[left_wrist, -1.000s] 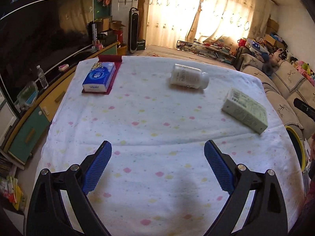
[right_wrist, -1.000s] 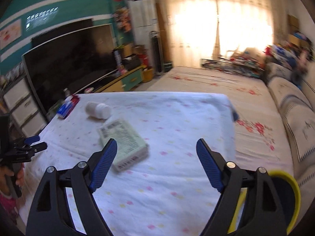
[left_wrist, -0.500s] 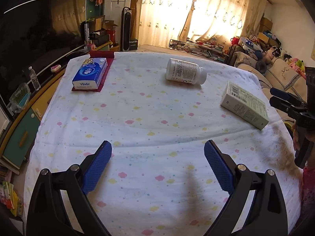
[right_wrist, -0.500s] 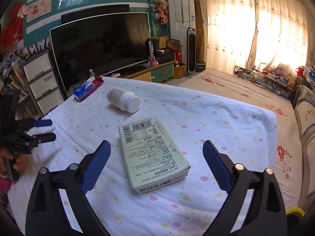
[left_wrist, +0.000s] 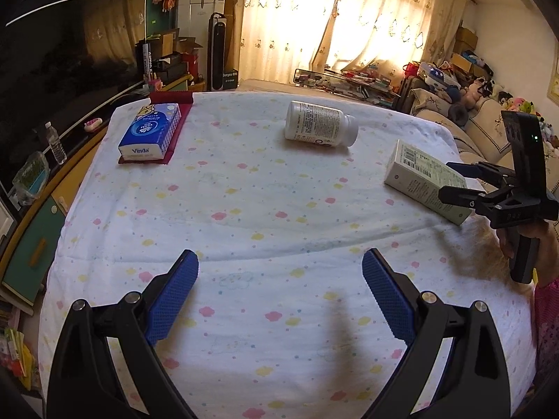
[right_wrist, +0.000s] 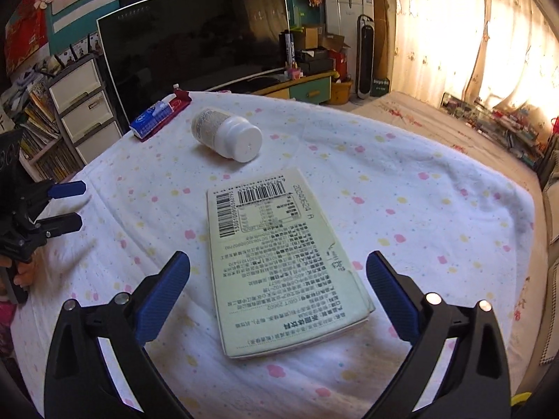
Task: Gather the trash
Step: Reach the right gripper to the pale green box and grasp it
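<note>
A pale green flat box (right_wrist: pixel 279 262) with barcodes lies on the flower-print tablecloth (left_wrist: pixel 244 209). My right gripper (right_wrist: pixel 277 256) stands open with a finger on each side of the box's near half, and neither pad touches it. In the left wrist view that right gripper (left_wrist: pixel 447 179) reaches the box (left_wrist: pixel 419 171) from the table's right edge, held by a hand. A white pill bottle (left_wrist: pixel 318 124) lies on its side further back. My left gripper (left_wrist: pixel 280 253) hovers open over bare cloth near the front edge, with nothing between its fingers.
A blue Vinda tissue pack (left_wrist: pixel 150 131) rests on a red mat at the far left corner. A large dark TV (right_wrist: pixel 195 31) and low cabinet stand beyond the table. A sofa (left_wrist: pixel 489 122) runs along the right. A yellow rim (right_wrist: pixel 520 399) shows at the right wrist view's bottom corner.
My right gripper swung left and came down over the green box, which now lies between its fingers; its jaws widened. It entered the left wrist view from the right. The left gripper barely moved.
</note>
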{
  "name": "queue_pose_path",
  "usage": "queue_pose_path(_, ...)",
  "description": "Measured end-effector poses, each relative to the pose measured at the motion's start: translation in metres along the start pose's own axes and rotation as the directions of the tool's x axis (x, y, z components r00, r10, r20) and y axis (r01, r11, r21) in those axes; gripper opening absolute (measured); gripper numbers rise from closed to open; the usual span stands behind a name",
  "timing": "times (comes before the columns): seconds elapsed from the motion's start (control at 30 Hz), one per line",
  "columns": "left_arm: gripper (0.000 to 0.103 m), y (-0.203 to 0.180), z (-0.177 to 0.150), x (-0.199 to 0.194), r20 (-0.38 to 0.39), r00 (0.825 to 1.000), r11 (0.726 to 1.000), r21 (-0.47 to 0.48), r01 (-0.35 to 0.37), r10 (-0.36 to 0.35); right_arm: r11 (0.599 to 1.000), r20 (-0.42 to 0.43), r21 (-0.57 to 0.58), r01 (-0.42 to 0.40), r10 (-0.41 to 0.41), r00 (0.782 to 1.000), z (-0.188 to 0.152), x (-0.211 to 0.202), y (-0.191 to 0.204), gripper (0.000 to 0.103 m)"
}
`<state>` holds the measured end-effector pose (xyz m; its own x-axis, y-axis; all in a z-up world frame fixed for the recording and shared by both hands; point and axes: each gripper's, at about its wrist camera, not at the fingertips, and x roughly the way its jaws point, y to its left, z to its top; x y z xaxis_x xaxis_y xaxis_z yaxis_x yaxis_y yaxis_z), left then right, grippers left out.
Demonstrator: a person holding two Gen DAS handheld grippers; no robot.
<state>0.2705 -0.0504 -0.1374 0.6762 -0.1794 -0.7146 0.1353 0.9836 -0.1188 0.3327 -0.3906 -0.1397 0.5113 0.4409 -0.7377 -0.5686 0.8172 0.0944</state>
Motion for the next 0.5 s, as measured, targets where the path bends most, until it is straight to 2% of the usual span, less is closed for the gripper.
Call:
queue_pose_path(0.07, 0.094, 0.000, 0.000, 0.001, -0.003, 1.000, 1.000, -0.005, -0.002, 0.002, 1.000, -0.004, -0.011, 0.005, -0.005, 1.000, -0.001, 0.000, 0.004, 0.096)
queue_pose_path(0.2, 0.094, 0.003, 0.000, 0.003, -0.011, 1.000, 1.000, -0.013, -0.004, 0.003, 0.997, -0.047, -0.064, -0.036, 0.033, 0.998, -0.009, -0.004, 0.024, 0.096)
queue_pose_path(0.27, 0.094, 0.004, 0.000, 0.004, -0.015, 1.000, 1.000, -0.019, -0.005, 0.004, 0.996, -0.038, -0.081, -0.042, 0.039, 0.999, -0.013, -0.009, 0.032, 0.096)
queue_pose_path(0.37, 0.094, 0.003, 0.000, 0.005, -0.016, 1.000, 1.000, -0.014, -0.006, 0.006, 0.999, -0.029, -0.022, 0.049, -0.049, 0.998, -0.012, -0.004, 0.037, 0.096)
queue_pose_path(0.43, 0.094, 0.002, 0.000, 0.006, -0.018, 1.000, 1.000, -0.005, -0.009, 0.009, 0.997, -0.031, -0.016, 0.070, -0.071, 0.997, -0.011, 0.002, 0.043, 0.096)
queue_pose_path(0.5, 0.094, 0.003, 0.001, 0.006, -0.015, 1.000, 1.000, -0.003, -0.012, 0.012, 0.993, -0.042, -0.020, 0.118, -0.119, 0.992, -0.011, 0.005, 0.049, 0.090)
